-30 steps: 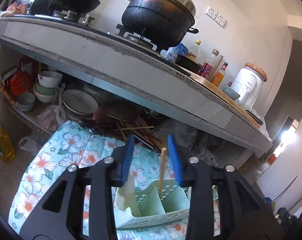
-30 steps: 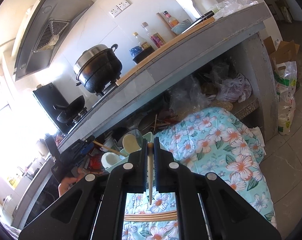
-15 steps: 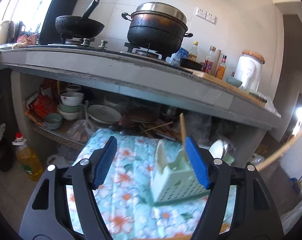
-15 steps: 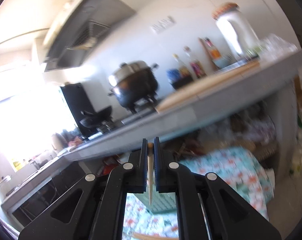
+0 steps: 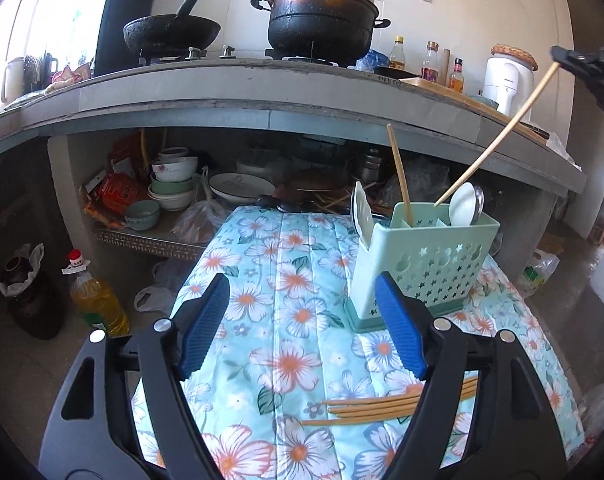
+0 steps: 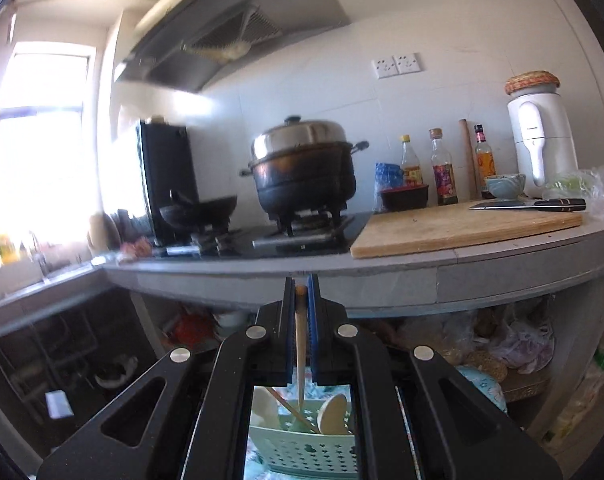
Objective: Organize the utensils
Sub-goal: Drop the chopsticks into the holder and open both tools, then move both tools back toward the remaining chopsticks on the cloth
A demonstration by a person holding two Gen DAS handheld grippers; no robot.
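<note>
A pale green utensil caddy [image 5: 419, 264] stands on the floral cloth [image 5: 286, 288]. It holds one upright chopstick [image 5: 398, 174] and white spoons [image 5: 463, 204]. My right gripper [image 6: 301, 300] is shut on a wooden chopstick [image 6: 300, 344], seen in the left wrist view [image 5: 497, 136] slanting down with its tip at the caddy's rim. The caddy shows below it [image 6: 302, 446]. My left gripper [image 5: 302, 324] is open and empty, just in front of and left of the caddy. Several loose chopsticks [image 5: 385, 406] lie on the cloth near its right finger.
A grey kitchen counter [image 5: 262, 92] overhangs behind, with a wok [image 5: 172, 34], a black pot [image 5: 321, 16], bottles and a cutting board [image 6: 461, 226] with a knife. Bowls and plates [image 5: 174, 184] sit on the shelf beneath. An oil bottle [image 5: 96, 296] stands on the floor at left.
My left gripper has drawn back from the caddy and opened wide. My right gripper has risen and carried its chopstick over the caddy, tip down at the rim.
</note>
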